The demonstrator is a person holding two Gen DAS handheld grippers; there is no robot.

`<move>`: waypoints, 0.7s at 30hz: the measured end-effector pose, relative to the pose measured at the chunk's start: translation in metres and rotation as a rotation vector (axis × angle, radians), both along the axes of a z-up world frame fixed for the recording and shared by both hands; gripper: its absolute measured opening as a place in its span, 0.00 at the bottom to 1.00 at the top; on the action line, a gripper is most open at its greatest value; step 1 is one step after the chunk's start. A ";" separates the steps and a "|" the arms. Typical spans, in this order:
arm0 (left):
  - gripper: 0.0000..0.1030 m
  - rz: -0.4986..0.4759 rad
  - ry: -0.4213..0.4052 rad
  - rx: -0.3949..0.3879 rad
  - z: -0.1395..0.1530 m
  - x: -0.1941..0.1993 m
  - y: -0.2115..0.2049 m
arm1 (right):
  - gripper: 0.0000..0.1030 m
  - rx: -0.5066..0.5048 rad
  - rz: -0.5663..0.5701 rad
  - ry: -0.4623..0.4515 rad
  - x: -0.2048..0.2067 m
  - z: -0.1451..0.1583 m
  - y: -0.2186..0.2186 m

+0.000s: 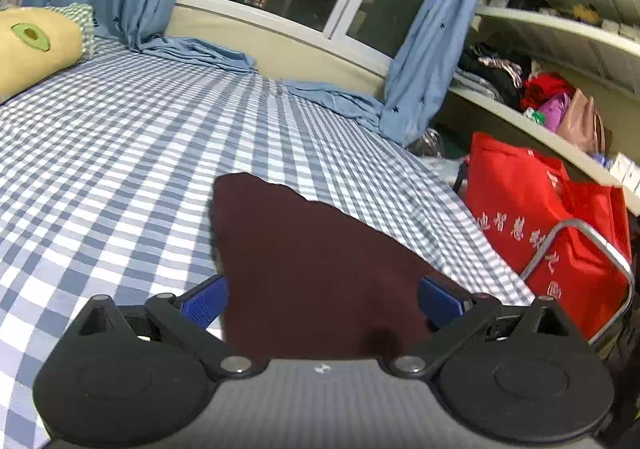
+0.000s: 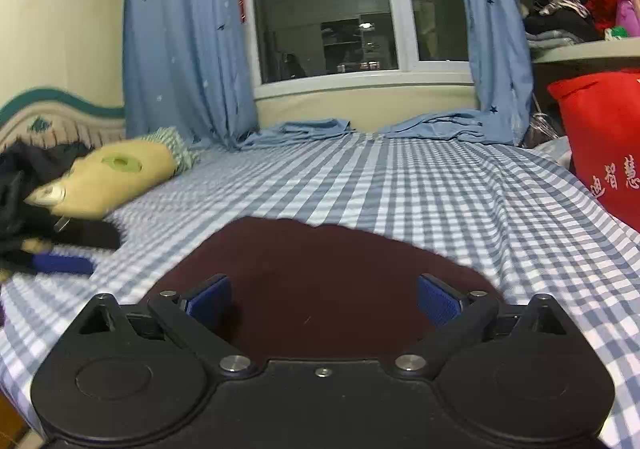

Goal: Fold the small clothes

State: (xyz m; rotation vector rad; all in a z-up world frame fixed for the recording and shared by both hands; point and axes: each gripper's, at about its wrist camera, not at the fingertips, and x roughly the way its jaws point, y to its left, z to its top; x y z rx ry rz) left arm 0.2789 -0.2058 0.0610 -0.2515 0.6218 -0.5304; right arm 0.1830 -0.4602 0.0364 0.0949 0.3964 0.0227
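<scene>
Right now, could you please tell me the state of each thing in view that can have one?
Left gripper: fingers open, empty.
Right gripper: fingers open, empty.
Maroon garment: flat on the checked bed sheet, released.
Curtains: drawn apart, hems pooled on the bed.
Window: appears closed, dark outside.
Avocado pillow: lying near the headboard.
Red bag: upright beside the bed.

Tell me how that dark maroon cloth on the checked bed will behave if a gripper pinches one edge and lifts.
The maroon cloth lies flat against the checked sheet, so it is probably thin and floppy and would drape. It looks light. Pushed, it would likely bunch up, since the soft sheet gives no slick surface.
</scene>
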 end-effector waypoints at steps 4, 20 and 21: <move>0.99 -0.005 -0.004 0.088 -0.013 0.000 -0.014 | 0.96 -0.043 -0.020 0.005 -0.010 -0.020 0.018; 0.99 -0.002 -0.016 0.169 -0.021 -0.006 -0.024 | 0.96 -0.208 -0.037 0.007 -0.022 -0.053 0.039; 0.99 -0.010 -0.022 0.180 -0.020 -0.006 -0.027 | 0.96 -0.211 -0.038 0.008 -0.023 -0.053 0.039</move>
